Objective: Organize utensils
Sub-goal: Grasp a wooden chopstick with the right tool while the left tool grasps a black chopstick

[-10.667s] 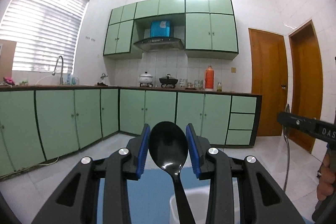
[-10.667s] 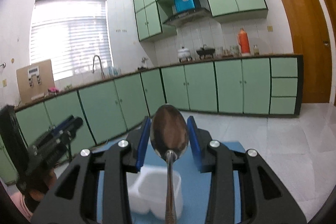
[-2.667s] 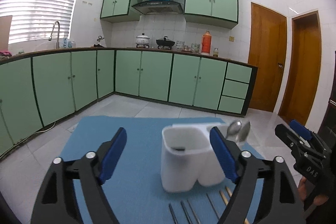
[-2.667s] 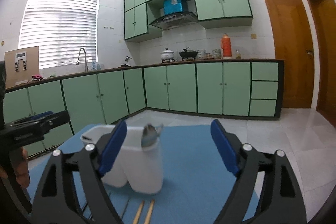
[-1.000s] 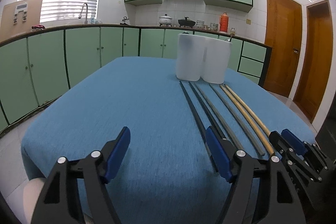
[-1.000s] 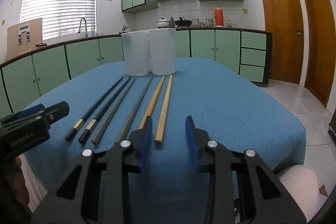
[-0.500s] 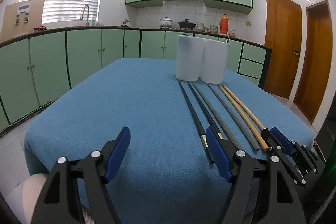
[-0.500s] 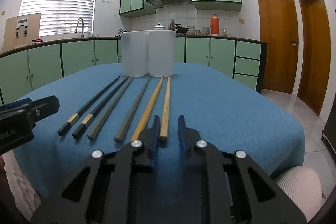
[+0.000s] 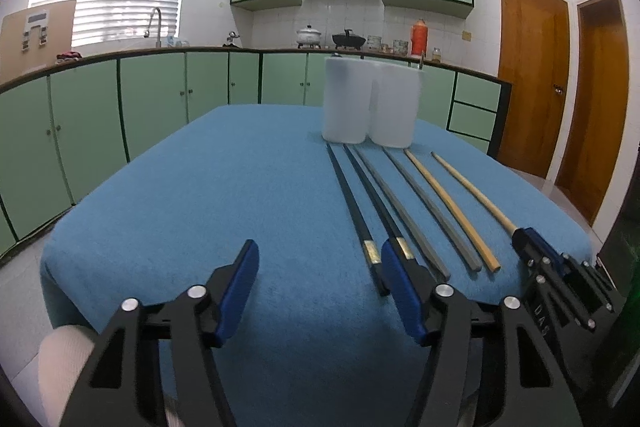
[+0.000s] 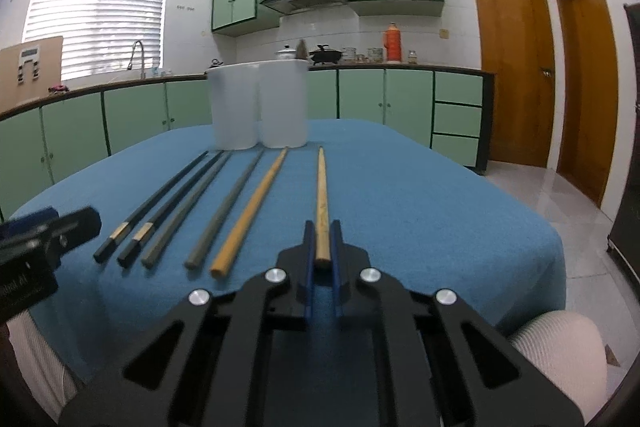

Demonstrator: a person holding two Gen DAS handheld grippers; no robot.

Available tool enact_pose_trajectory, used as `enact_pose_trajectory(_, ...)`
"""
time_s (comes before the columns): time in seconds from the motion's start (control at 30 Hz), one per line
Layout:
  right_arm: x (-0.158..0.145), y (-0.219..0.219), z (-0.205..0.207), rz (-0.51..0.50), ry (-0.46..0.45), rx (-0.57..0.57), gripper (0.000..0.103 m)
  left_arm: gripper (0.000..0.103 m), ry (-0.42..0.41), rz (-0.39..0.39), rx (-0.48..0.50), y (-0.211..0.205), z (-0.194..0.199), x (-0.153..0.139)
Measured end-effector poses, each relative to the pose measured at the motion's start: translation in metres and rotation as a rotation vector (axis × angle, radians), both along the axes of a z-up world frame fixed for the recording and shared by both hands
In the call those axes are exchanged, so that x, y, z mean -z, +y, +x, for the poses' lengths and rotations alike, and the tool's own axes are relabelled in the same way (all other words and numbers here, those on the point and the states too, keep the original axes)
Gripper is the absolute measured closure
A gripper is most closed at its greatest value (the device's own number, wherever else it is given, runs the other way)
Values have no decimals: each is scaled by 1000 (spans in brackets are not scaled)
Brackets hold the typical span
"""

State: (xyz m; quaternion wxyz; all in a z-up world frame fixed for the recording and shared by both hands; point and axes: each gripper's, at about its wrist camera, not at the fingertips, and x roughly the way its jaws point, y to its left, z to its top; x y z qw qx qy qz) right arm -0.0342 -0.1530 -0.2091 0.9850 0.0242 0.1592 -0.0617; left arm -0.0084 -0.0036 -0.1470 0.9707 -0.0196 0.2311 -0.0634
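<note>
Several chopsticks lie side by side on the blue tablecloth [image 9: 240, 187] in front of a white two-cell utensil holder [image 9: 370, 105], also seen in the right wrist view [image 10: 260, 105]. My right gripper [image 10: 321, 239] is shut on the near end of the rightmost wooden chopstick [image 10: 321, 187], which has swung apart from the other wooden one [image 10: 252, 211]. In the left wrist view the right gripper [image 9: 532, 243] covers that chopstick's [image 9: 472, 187] end. My left gripper [image 9: 320, 283] is open and empty over the cloth; its right finger stands by the black chopsticks [image 9: 360, 211]. Grey chopsticks [image 10: 228, 203] lie between.
Spoon tips [image 10: 301, 49] stick out of the holder. The table's near edge is just under both grippers. Green kitchen cabinets [image 9: 160, 99] run behind, wooden doors [image 9: 532, 75] at right. My left gripper shows at the left edge of the right wrist view [image 10: 40, 239].
My right gripper has closed from slightly open onto the end of the rightmost wooden chopstick, turning it away from its partner. My left gripper stays open and has shifted slightly forward.
</note>
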Motion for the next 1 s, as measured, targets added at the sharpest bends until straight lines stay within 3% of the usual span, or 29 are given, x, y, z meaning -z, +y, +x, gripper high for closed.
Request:
enact_pose_trajectory(0.33,-1,-4,-2,13,-9,-3,97,54,11,11,9,-14,-3,7)
enact_pose_trajectory(0.63,4,-6,-4,6,15,-28,95,57,-3,23,16,-20,-10,11)
enact_pose_trajectory(1.0,5,-4,-11,-1,11,-39,93,81,-9,21,26,-24,-13,11)
